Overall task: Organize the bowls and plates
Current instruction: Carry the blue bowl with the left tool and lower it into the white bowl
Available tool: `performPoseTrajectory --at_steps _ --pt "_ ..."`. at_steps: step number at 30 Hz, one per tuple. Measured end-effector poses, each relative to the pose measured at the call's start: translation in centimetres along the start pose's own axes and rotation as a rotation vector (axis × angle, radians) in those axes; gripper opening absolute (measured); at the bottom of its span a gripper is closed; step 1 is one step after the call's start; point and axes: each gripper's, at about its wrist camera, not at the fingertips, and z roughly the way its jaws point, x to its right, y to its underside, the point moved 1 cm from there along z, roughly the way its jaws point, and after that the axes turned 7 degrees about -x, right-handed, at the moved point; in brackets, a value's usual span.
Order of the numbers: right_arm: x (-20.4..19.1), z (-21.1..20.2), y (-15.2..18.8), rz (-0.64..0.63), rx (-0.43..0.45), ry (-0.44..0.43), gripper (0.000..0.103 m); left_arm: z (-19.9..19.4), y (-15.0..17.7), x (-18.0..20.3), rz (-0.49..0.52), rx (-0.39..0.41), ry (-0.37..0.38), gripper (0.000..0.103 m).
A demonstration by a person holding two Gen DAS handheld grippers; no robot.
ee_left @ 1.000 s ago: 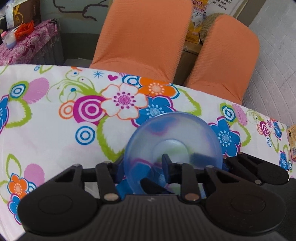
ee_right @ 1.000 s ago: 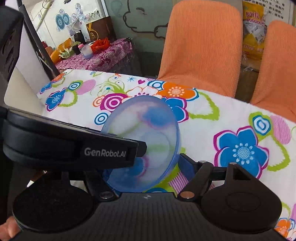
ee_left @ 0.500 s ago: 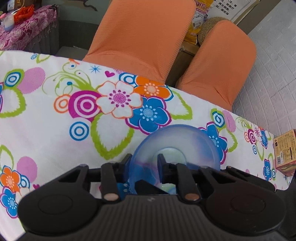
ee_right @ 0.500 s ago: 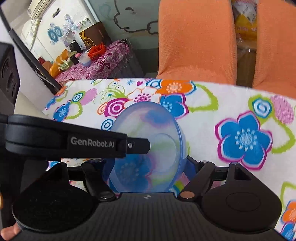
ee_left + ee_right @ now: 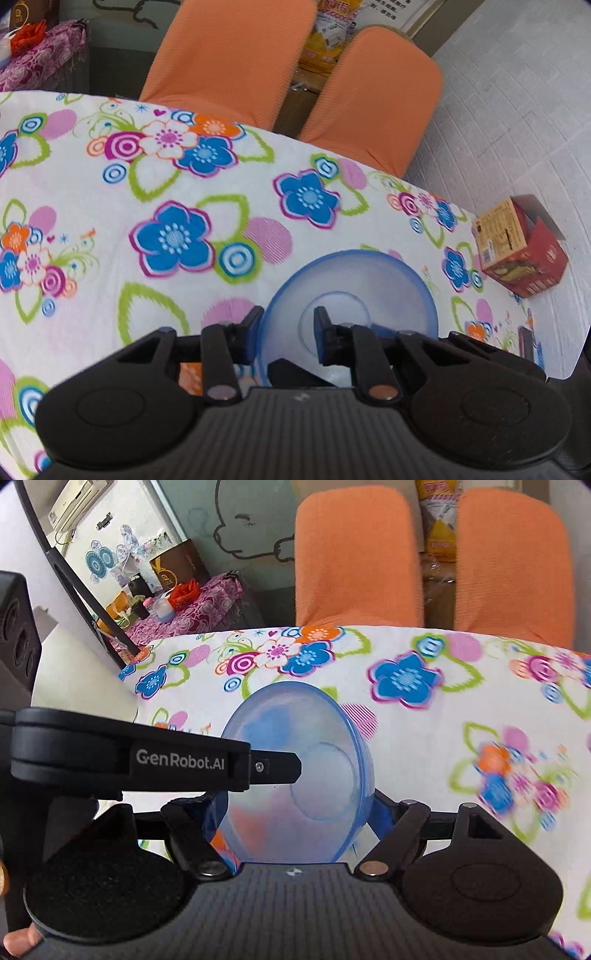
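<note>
From your left wrist camera, your left gripper (image 5: 284,334) has its jaws clamped on the rim of a translucent blue bowl (image 5: 369,291): one finger sits outside the wall, the other inside the hollow. The bowl is held over the bench (image 5: 110,206), which is covered in a flowered cloth, near its right end. A red and yellow box (image 5: 517,247) lies on the floor past that end, and two orange chairs (image 5: 236,59) stand behind the bench.

From your right wrist camera, the same bowl (image 5: 295,775) appears tilted on edge, its hollow turned left, lying between the spread jaws of your right gripper (image 5: 295,812); whether they touch it I cannot tell. Your left gripper (image 5: 155,760) reaches in from the left, its tip at the bowl.
</note>
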Motion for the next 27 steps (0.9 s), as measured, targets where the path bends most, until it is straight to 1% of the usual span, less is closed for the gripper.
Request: performPoseTrajectory --at_steps 3,6,10,13,16,19,22,26,27 --pt "0.3 -3.4 4.0 0.014 0.019 0.037 0.065 -0.7 3.8 2.8 0.032 -0.004 0.024 0.015" --pt "1.1 -6.0 8.1 0.041 0.029 0.076 0.065 -0.6 7.9 5.5 0.073 -0.030 0.040 0.015" --pt "2.3 -8.2 12.8 0.088 0.037 0.112 0.065 0.0 12.9 8.7 0.145 -0.061 0.035 0.015" --pt "3.0 -9.3 15.5 0.104 0.037 0.129 0.065 0.4 15.6 10.1 0.181 -0.079 0.031 0.015" --pt "3.5 -9.5 17.2 0.121 0.034 0.130 0.065 0.9 17.3 10.7 0.199 -0.089 0.030 0.015" --pt "4.1 -9.3 18.3 0.133 0.027 0.108 0.064 1.7 18.2 10.4 0.199 -0.096 0.025 0.015" --pt "4.3 -9.1 19.1 0.140 0.035 0.118 0.063 2.2 18.4 10.0 0.198 -0.085 0.002 0.016" --pt "4.7 -10.0 19.5 0.137 0.073 0.146 0.063 1.3 17.9 9.3 0.197 -0.049 0.014 0.017" --pt "4.9 -10.4 19.6 0.133 0.088 0.164 0.063 0.9 17.7 9.2 0.201 -0.031 0.017 0.019"
